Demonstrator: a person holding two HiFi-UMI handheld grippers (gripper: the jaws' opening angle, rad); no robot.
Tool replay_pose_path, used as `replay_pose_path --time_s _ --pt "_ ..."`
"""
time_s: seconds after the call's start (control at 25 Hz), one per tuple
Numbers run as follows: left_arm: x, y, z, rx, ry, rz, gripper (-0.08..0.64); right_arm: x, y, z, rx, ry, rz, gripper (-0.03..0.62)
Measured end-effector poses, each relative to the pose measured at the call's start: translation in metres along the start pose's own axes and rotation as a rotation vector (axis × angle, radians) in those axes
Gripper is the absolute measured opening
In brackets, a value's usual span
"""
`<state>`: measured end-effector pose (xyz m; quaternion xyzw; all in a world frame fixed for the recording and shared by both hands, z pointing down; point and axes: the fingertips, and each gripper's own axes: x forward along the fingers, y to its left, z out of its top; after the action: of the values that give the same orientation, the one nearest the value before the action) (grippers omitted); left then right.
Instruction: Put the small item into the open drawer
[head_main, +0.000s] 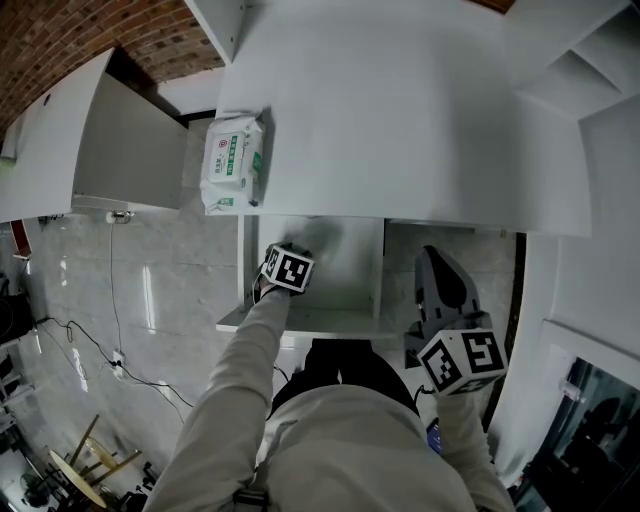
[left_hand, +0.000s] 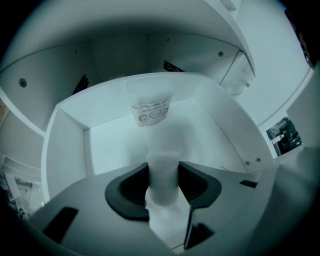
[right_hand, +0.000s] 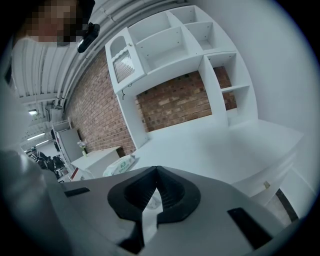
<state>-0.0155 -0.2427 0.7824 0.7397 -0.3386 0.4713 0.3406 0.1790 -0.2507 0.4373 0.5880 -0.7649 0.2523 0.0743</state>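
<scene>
A white desk (head_main: 400, 120) fills the far and right part of the head view, with a brick wall (head_main: 60, 40) beyond its far left corner. In the right gripper view a white shelf unit (right_hand: 175, 45) with open compartments stands on the desk's far side against that brick. A white cabinet (head_main: 80, 140) stands to the left of the desk, apart from it.

Under the desk's near edge the open drawer (head_main: 345, 285) is pulled out toward the person. It is white inside, and its side walls and back wall show plainly in the left gripper view.

A pack of wet wipes (head_main: 233, 160), white with green print, lies on the desk near its left edge, just beyond the drawer's left side.

The left gripper (left_hand: 163, 182) reaches down into the drawer on the left side, its marker cube (head_main: 288, 268) above the drawer floor. Its jaws are clenched on the small item (left_hand: 162, 150), a soft white piece whose far end carries a faint printed pattern. The item sticks out past the jaws, inside the drawer, toward the back wall. I cannot tell whether it touches the drawer floor.

The right gripper (right_hand: 156, 189) hangs to the right of the drawer, near the person's body and outside it. Its pads meet at the tips with nothing between them.
</scene>
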Motion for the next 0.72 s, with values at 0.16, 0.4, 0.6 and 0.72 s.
replay_pose_path --time_s 0.16,0.4,0.6,0.72 --pt "0.006 -0.001 -0.005 0.001 0.020 0.003 0.181 -0.001 -0.002 0.000 -0.001 0.000 0.000 0.028" --pt "0.008 -0.003 -0.004 -0.018 0.025 0.001 0.236 -0.002 -0.005 -0.001 -0.001 0.006 -0.001 0.028" --pt "-0.011 0.001 0.009 -0.024 -0.026 0.023 0.261 0.001 -0.001 0.000 0.000 -0.003 0.011 0.028" --pt "-0.035 0.001 0.025 -0.034 -0.100 0.034 0.261 0.003 0.008 0.002 -0.003 -0.012 0.034 0.028"
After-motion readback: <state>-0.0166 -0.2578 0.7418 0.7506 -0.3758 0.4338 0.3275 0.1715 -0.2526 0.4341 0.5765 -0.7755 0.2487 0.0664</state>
